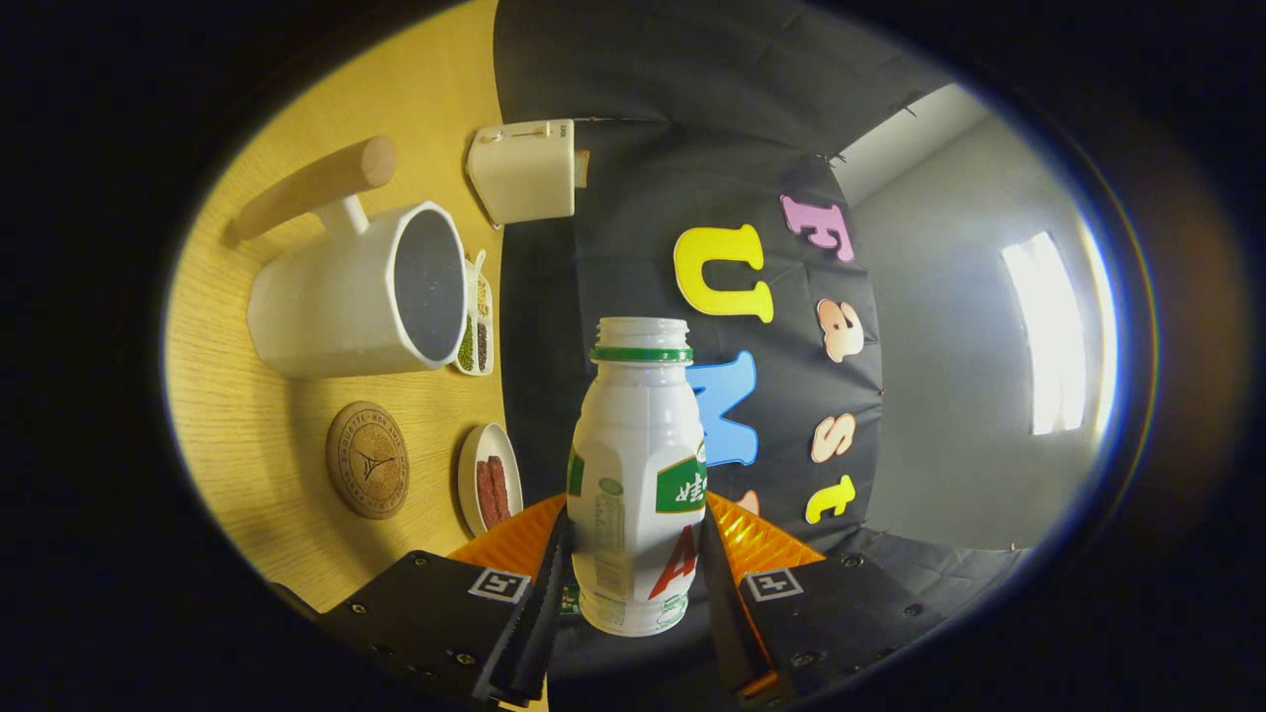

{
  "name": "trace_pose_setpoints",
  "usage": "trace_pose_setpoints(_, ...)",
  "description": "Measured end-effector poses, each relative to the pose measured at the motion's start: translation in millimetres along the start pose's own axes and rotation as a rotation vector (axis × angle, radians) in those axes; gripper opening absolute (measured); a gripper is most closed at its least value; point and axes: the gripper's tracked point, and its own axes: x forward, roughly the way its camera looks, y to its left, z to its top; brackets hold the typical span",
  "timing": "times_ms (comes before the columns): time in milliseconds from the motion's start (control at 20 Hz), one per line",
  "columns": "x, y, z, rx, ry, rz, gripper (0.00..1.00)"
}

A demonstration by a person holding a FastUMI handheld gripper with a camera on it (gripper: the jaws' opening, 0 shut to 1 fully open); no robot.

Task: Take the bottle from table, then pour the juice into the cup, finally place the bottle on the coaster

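A white plastic bottle [636,475] with a green neck ring and no cap stands between my fingers, lifted off the table. My gripper [633,564] is shut on the bottle's lower body, one finger on each side. The view is rolled, so the wooden table [257,435] appears as a wall beside the bottle. On it sits a white angular cup [356,292] with a wooden handle, its dark mouth facing the bottle. A round cork coaster [368,459] lies below the cup in the view, apart from it.
A small white dish [489,478] with red pieces sits beside the coaster. A narrow tray [477,331] of beans lies behind the cup. A white box [524,170] stands against the booth's cloth wall.
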Motion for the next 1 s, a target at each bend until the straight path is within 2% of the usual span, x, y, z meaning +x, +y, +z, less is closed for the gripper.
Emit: trace_pose_setpoints(1000,7.4,0.3,18.9,-0.149,-0.037,-0.008,0.64)
